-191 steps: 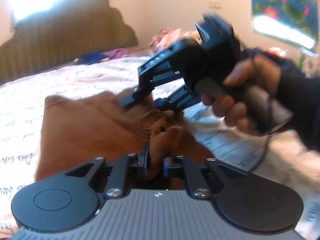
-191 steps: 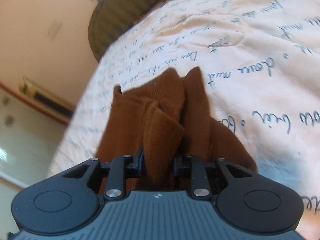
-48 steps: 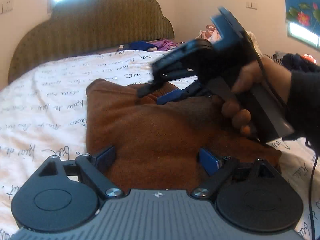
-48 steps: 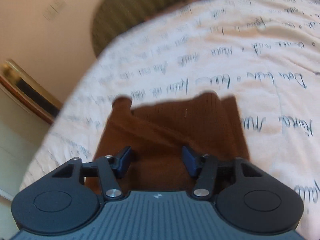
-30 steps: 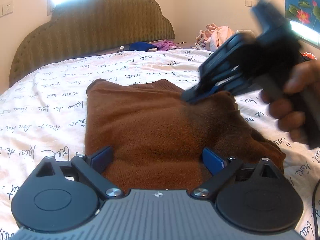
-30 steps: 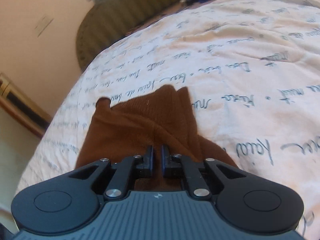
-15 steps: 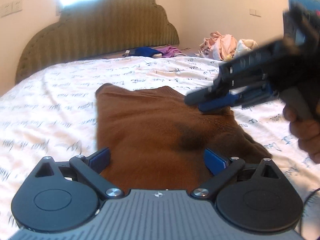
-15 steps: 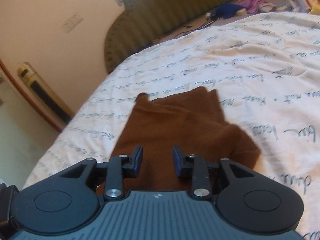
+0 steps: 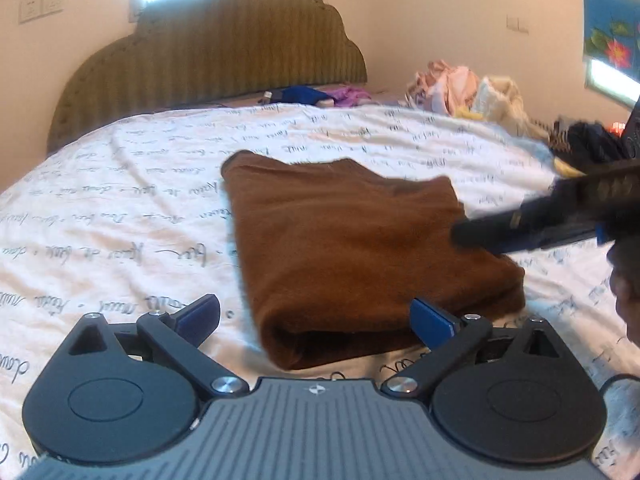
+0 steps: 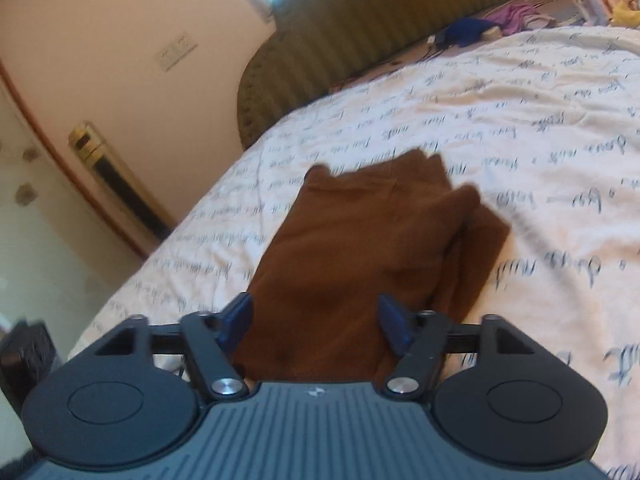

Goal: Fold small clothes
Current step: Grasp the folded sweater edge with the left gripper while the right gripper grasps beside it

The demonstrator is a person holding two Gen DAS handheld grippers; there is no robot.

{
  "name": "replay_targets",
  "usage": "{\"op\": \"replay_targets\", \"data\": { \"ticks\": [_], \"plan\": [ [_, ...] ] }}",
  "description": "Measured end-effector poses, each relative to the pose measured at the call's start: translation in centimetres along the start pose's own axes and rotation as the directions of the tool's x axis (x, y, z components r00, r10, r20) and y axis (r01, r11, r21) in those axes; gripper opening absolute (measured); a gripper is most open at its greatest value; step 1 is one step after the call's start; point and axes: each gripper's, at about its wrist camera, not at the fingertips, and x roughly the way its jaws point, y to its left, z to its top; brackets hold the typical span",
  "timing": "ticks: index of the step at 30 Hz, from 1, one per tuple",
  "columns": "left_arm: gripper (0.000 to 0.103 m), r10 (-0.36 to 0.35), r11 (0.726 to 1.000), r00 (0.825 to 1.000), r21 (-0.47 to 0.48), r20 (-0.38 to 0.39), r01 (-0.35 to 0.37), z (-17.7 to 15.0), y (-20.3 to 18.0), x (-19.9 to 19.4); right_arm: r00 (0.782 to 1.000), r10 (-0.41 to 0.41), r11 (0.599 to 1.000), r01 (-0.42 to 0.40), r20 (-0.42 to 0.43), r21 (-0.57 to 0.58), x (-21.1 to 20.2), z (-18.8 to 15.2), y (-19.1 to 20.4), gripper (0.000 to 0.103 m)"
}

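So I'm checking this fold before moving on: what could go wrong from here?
The brown garment lies folded on the bed, both hand-held grippers open and holding nothing. Its right edge shows loose, uneven layers that may spread. The right hand-held gripper hovers close to that edge, so a careless sweep could drag the fold open.

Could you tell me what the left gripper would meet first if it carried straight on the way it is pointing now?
Most likely the folded brown knit garment: the open left gripper faces its near folded edge, which lies between the fingertips on the script-printed white bedsheet. Depth is hard to judge.
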Motion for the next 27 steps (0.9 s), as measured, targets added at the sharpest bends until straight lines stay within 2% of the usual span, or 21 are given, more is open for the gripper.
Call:
{"op": "replay_targets", "data": {
  "ticks": [2, 3, 5, 7, 8, 10, 13, 15, 16, 17, 18, 19, 20, 22, 23, 25, 27],
  "plan": [
    [0.095, 0.045, 0.998, 0.998, 0.036, -0.054, -0.043, -0.5, -0.8, 1.6, 0.995, -0.074, 0.997, 0.075, -0.062, 0.011, 1.5, -1.1, -1.1, 0.071],
    [0.09, 0.074, 0.997, 0.994, 0.038, -0.08, -0.072, -0.7, -0.9, 1.9, 0.997, -0.069, 0.997, 0.069, -0.03, 0.026, 1.4, -1.5, -1.9, 0.071],
    [0.088, 0.057, 0.998, 0.997, 0.041, -0.058, -0.055, -0.9, -0.7, 0.6, 0.997, -0.077, 0.991, 0.08, -0.031, 0.105, 0.3, -1.1, -2.3, 0.072],
    [0.091, 0.06, 0.995, 0.998, 0.077, -0.022, -0.058, -1.3, -0.9, -0.6, 1.0, 0.001, 0.992, -0.003, 0.013, 0.128, -1.8, -0.9, -2.1, 0.073],
    [0.091, 0.081, 0.992, 0.997, 0.1, -0.016, -0.079, -1.5, -1.0, -0.8, 0.999, 0.017, 0.992, -0.021, 0.033, 0.121, -2.6, -1.0, -1.9, 0.073],
    [0.089, 0.128, 0.986, 0.991, 0.11, -0.029, -0.124, -1.7, -0.8, -0.3, 1.0, -0.014, 0.993, 0.012, 0.018, 0.115, -3.2, -0.9, -1.9, 0.073],
    [0.076, 0.129, 0.992, 0.99, 0.024, -0.055, -0.127, -1.0, 0.3, 0.3, 0.996, -0.079, 0.991, 0.083, -0.039, 0.103, -1.8, -1.0, -2.4, 0.072],
    [0.056, 0.126, 0.992, 0.991, -0.002, -0.052, -0.126, -0.6, 0.4, 0.3, 0.994, -0.078, 0.992, 0.084, -0.075, 0.089, -0.7, -1.4, -2.3, 0.071],
    [0.049, 0.124, 0.992, 0.991, 0.007, -0.052, -0.124, -0.5, 0.2, 0.6, 0.994, -0.07, 0.995, 0.077, -0.089, 0.07, -0.1, -1.7, -2.0, 0.07],
    [0.031, 0.127, 0.992, 0.991, 0.022, -0.05, -0.126, -0.5, -0.2, 0.9, 0.992, -0.084, 0.995, 0.089, -0.098, 0.044, 0.4, -1.9, -1.8, 0.068],
    [0.018, 0.144, 0.989, 0.989, 0.024, -0.042, -0.143, -0.5, -0.4, 1.0, 0.988, -0.111, 0.993, 0.113, -0.105, 0.017, 0.9, -2.1, -1.7, 0.056],
    [0.017, 0.16, 0.987, 0.987, 0.018, -0.033, -0.16, -0.4, -0.5, 0.8, 0.985, -0.133, 0.991, 0.134, -0.108, 0.002, 1.3, -2.2, -1.8, 0.034],
    [0.016, 0.15, 0.989, 0.988, -0.005, -0.027, -0.15, -0.3, -0.3, 0.3, 0.985, -0.137, 0.99, 0.139, -0.105, 0.005, 1.3, -2.2, -2.2, 0.027],
    [0.015, 0.128, 0.991, 0.992, -0.038, -0.005, -0.128, -0.2, 0.5, -0.7, 0.989, -0.092, 0.994, 0.098, -0.114, 0.053, 0.8, -1.9, -3.4, 0.016],
    [0.015, 0.126, 0.991, 0.992, -0.044, -0.008, -0.126, -0.2, 1.0, -0.7, 0.99, -0.079, 0.994, 0.086, -0.117, 0.063, 0.4, -1.9, -3.7, 0.015],
    [0.015, 0.13, 0.989, 0.989, -0.057, -0.069, -0.134, -1.0, 1.7, 0.9, 0.988, -0.083, 0.995, 0.09, -0.128, 0.052, 0.1, -2.2, -3.9, 0.015],
    [0.015, 0.15, 0.987, 0.987, -0.044, -0.053, -0.153, -1.4, 1.4, 1.3, 0.989, -0.079, 0.996, 0.084, -0.123, 0.038, 0.6, -2.7, -3.9, 0.015]
  ]
}}
